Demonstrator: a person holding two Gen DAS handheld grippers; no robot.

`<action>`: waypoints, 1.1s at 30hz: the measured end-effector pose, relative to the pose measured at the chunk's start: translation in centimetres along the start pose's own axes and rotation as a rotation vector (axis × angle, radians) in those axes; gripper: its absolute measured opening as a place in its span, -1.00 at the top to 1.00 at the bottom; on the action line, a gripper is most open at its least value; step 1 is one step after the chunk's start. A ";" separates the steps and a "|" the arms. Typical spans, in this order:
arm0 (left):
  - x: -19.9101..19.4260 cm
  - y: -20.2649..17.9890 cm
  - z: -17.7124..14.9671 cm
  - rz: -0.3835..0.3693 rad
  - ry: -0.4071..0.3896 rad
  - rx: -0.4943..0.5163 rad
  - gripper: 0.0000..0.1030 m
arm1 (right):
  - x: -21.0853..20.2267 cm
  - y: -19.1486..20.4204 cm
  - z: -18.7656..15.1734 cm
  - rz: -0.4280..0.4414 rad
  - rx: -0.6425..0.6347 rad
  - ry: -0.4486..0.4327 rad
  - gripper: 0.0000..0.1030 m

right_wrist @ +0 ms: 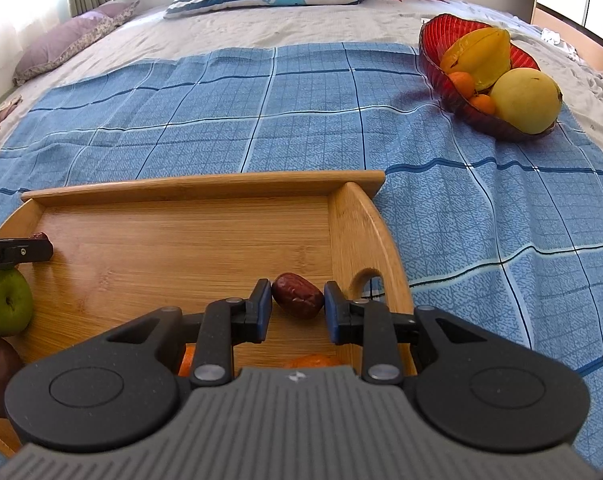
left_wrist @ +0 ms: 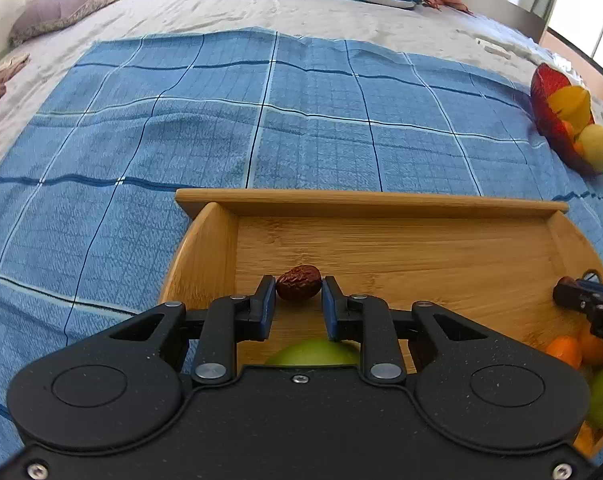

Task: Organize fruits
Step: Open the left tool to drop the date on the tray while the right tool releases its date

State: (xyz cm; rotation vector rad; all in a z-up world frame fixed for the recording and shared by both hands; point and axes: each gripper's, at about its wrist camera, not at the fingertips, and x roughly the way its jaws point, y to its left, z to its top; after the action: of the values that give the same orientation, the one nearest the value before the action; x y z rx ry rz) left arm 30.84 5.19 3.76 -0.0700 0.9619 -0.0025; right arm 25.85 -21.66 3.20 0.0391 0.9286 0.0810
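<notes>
Wrinkled red dates (left_wrist: pixel 299 282) (right_wrist: pixel 297 295) — on wooden tray (left_wrist: pixel 421 252).

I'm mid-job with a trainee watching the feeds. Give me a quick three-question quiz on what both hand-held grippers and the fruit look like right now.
1. True or false: each hand-held gripper is shut on a red date.
2. Which holds the starfruit? A) wooden tray B) red bowl C) blue checked cloth
3. Fill in: in the right wrist view, the fruit just below the left hand-held gripper's tip is a green ____.

Key
1. True: the left hand-held gripper pinches one red date, the right hand-held gripper another red date, both over the tray.
2. B
3. apple
</notes>
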 end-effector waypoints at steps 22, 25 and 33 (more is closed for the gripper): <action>-2.5 0.4 -1.1 -0.021 -0.063 -0.001 -0.47 | -1.1 0.3 -0.6 0.021 0.027 -0.045 -0.31; -3.7 0.2 -1.6 -0.026 -0.096 0.011 -0.62 | -1.9 0.7 -0.8 0.021 0.001 -0.076 -0.42; -7.0 0.0 -3.4 -0.054 -0.164 0.035 -0.85 | -4.9 1.7 -1.5 0.019 -0.052 -0.188 -0.69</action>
State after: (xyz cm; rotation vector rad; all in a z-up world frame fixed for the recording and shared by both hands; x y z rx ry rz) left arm 24.06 5.25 7.60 -0.0623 0.7958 -0.0623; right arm 21.61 -20.42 6.31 0.0070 0.7383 0.1169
